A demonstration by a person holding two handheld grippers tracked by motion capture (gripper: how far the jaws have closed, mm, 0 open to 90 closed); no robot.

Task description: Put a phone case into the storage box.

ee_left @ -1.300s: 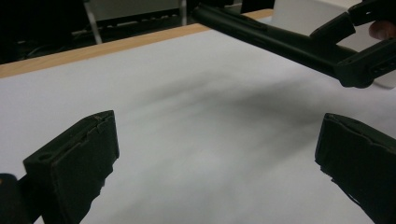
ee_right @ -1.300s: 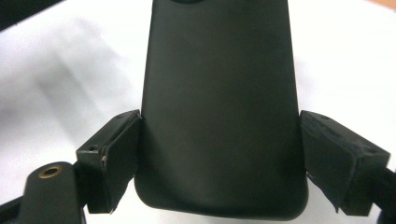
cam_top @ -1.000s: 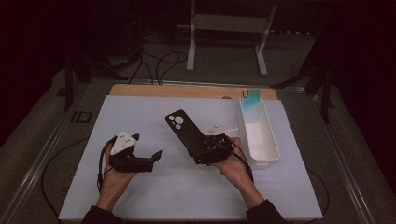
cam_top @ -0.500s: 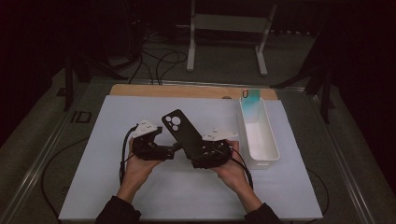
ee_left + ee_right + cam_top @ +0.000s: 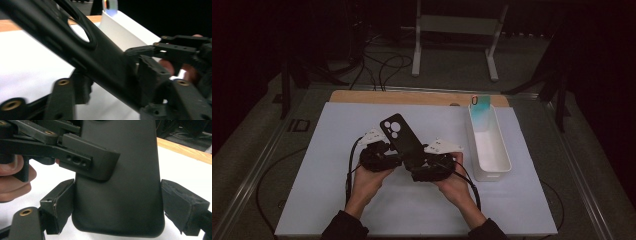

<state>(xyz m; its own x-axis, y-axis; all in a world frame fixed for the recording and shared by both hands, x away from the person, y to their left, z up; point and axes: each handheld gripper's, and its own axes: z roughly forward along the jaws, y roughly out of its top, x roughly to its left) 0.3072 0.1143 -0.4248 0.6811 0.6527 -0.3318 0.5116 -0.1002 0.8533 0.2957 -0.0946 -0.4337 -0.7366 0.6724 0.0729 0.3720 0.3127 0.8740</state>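
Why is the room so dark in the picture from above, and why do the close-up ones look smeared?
High view: light falls on the white table sheet, surroundings stay black. Left gripper view: the black phone case sits close and blurred. Right gripper view: the case is sharper, the wooden edge soft.

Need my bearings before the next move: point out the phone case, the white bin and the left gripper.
phone case (image 5: 398, 134): high view, its back, below the camera holes.
white bin (image 5: 503, 161): high view, right rim.
left gripper (image 5: 393, 159): high view, between its fingertips, at the case's edge.
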